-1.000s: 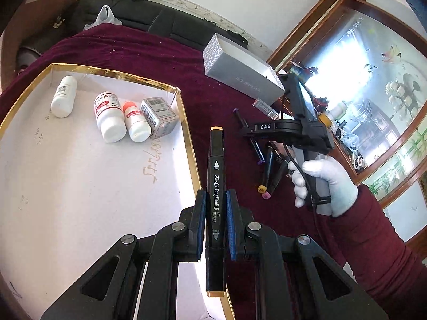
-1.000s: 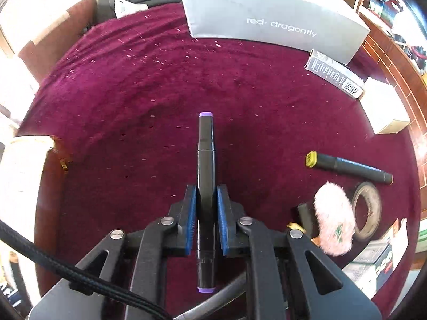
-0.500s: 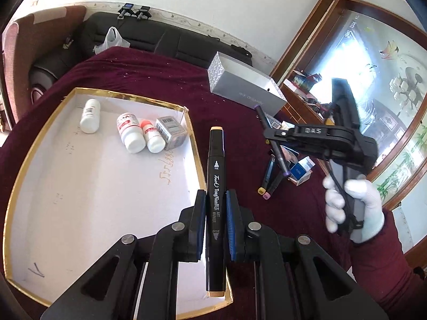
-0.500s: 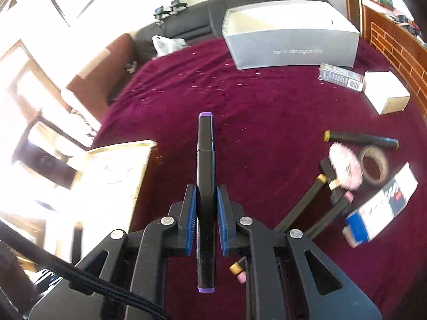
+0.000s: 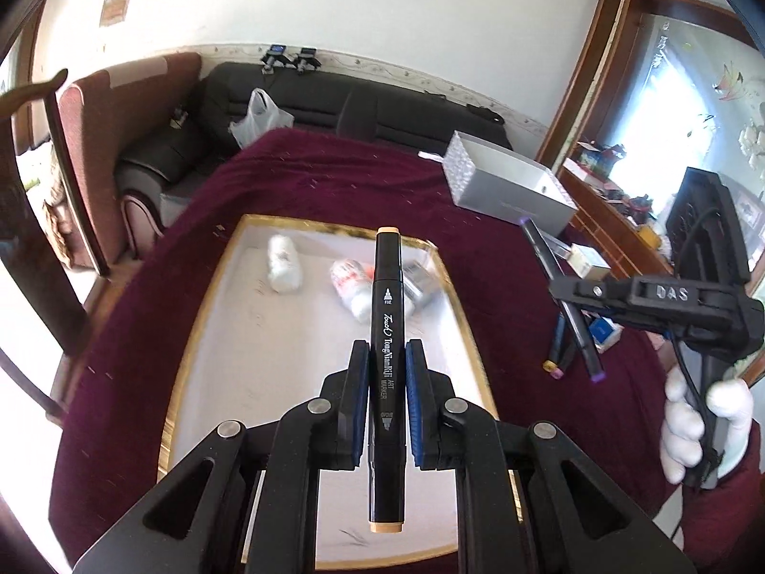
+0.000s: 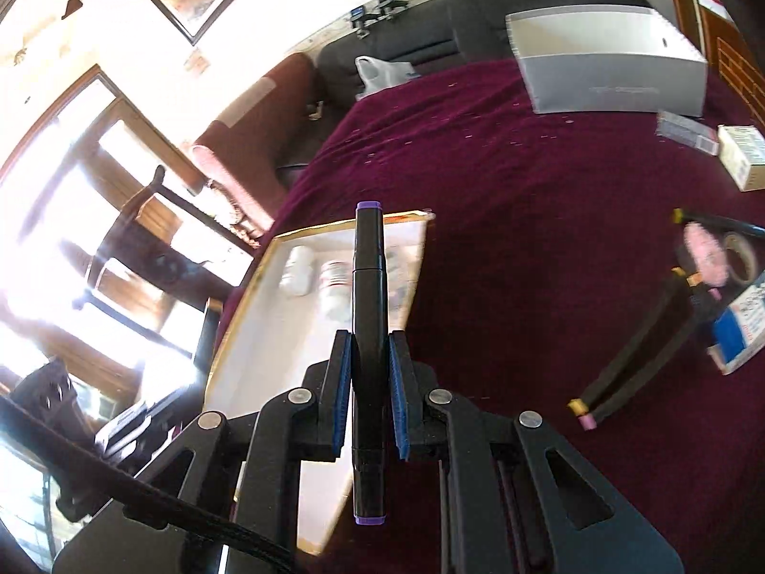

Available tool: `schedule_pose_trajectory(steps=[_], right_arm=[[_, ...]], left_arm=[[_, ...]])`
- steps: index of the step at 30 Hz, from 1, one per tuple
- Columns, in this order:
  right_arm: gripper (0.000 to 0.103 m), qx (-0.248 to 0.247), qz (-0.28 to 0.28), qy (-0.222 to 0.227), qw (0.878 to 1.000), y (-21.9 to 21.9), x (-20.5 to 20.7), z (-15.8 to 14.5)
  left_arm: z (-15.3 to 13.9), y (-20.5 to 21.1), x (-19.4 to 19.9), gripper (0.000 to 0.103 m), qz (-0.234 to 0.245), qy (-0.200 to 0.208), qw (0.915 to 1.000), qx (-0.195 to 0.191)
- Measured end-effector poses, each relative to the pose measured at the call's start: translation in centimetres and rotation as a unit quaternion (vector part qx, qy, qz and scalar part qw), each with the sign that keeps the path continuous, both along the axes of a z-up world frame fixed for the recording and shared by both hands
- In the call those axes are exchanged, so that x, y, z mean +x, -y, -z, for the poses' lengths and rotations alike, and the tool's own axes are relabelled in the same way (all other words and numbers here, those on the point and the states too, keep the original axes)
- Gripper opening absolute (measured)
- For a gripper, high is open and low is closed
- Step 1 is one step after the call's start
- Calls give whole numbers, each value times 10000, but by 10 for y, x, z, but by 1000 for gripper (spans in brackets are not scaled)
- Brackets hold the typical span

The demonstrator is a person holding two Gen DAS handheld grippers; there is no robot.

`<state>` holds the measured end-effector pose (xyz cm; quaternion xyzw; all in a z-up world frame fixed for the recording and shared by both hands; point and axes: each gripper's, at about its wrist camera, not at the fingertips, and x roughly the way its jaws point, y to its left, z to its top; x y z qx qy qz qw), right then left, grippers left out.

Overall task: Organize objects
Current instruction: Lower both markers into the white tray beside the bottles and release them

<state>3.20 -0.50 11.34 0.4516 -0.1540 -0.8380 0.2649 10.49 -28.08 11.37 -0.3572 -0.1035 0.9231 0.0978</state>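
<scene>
Overhead, both markers (image 5: 386, 373) (image 6: 367, 358) clear the tray's rim (image 5: 471, 335).

**Maroon cloth, tray and clutter**

A maroon cloth (image 5: 311, 191) is spread over the table. A gold-rimmed white tray (image 5: 217, 287) is set on it. A grey box (image 6: 617, 76) is seen at the far edge, with a small white carton (image 6: 743, 153) near it. To the right, two markers (image 6: 626, 373), a tape roll (image 6: 741, 258) and a pink puff (image 6: 705, 258) are scattered together.
</scene>
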Motion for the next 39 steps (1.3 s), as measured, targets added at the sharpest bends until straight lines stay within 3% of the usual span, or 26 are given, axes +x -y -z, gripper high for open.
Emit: schedule_pose_trajectory(steps=[6, 19, 29, 39], right_arm=[[13, -122, -183, 146, 9997, 36, -8, 8], [13, -46, -394, 773, 9962, 114, -48, 62], [13, 172, -419, 891, 9950, 145, -74, 78], [13, 604, -409, 697, 9949, 167, -86, 83]], left_arm=[[2, 24, -31, 12, -164, 39, 9994, -292], [57, 51, -102, 12, -274, 781, 9962, -256], [76, 64, -132, 12, -258, 1074, 9934, -298], [81, 69, -141, 12, -276, 1224, 9919, -195]])
